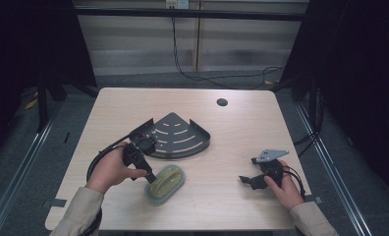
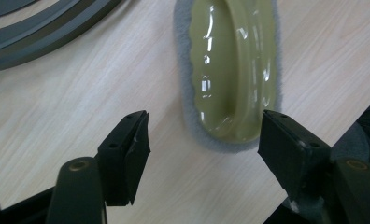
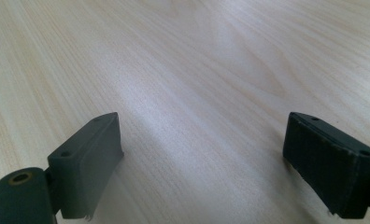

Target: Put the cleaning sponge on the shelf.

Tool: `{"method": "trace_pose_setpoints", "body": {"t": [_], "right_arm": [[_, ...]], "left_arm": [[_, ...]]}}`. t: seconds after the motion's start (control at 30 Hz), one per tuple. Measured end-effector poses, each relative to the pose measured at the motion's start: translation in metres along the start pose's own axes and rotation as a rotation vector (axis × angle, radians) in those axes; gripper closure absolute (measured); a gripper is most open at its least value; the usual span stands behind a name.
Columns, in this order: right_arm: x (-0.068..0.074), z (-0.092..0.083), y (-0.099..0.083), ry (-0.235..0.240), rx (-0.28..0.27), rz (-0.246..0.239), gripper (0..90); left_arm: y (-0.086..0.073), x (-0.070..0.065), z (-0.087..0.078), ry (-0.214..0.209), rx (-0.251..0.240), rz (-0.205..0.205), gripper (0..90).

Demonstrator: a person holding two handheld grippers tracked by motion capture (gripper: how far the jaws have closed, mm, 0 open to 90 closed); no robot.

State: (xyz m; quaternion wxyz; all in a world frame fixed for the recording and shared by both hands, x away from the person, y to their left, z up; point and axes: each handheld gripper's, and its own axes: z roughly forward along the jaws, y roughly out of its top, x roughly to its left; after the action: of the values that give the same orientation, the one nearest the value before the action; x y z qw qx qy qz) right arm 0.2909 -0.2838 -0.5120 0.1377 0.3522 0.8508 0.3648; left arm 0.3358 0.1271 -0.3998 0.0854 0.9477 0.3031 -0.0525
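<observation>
One table [image 1: 133, 105]: one scrubber [image 1: 165, 183] between parted left tongs [image 1: 150, 178], one rack [image 1: 175, 135]; right tongs [image 1: 245, 180] wide.

Dim room, dark corners, glare streaks on glossy scrubber [image 2: 232, 70], close-ups soft

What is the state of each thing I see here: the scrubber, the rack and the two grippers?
Scrubber: lying flat on the table, handle up, not gripped.
Rack: resting on the table, nothing in it, untouched.
Left gripper: open, jaws on either side of the scrubber's near end, pads not pressing.
Right gripper: open, nothing between the jaws, low over bare table.
</observation>
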Motion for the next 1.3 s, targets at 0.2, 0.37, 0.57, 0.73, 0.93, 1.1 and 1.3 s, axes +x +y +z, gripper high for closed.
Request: {"method": "trace_pose_setpoints", "body": {"t": [0.2,0.37,0.57,0.73,0.93,1.1,1.3], "right_arm": [[0.0,0.0,0.0,0.002,-0.002,0.0,11.3],[0.0,0.0,0.0,0.0,0.0,0.0,11.3],[0.0,0.0,0.0,0.002,-0.001,-0.001,11.3],[0.0,0.0,0.0,0.0,0.0,-0.001,11.3],[0.0,0.0,0.0,0.0,-0.001,-0.003,11.3],[0.0,0.0,0.0,0.002,-0.001,-0.001,11.3],[0.0,0.0,0.0,0.002,-0.001,0.0,11.3]], "left_arm": [[0.01,-0.006,0.005,-0.013,0.028,0.005,35.2],[0.018,-0.011,0.009,-0.02,0.039,0.004,37.5],[0.025,-0.017,0.016,-0.034,0.054,0.006,39.6],[0.028,-0.017,0.023,-0.031,0.068,0.011,43.0],[0.031,-0.022,0.029,-0.022,0.079,0.02,49.1],[0.034,-0.023,0.032,-0.022,0.097,0.044,55.0],[0.037,-0.026,0.036,-0.017,0.125,0.038,65.7]]}}
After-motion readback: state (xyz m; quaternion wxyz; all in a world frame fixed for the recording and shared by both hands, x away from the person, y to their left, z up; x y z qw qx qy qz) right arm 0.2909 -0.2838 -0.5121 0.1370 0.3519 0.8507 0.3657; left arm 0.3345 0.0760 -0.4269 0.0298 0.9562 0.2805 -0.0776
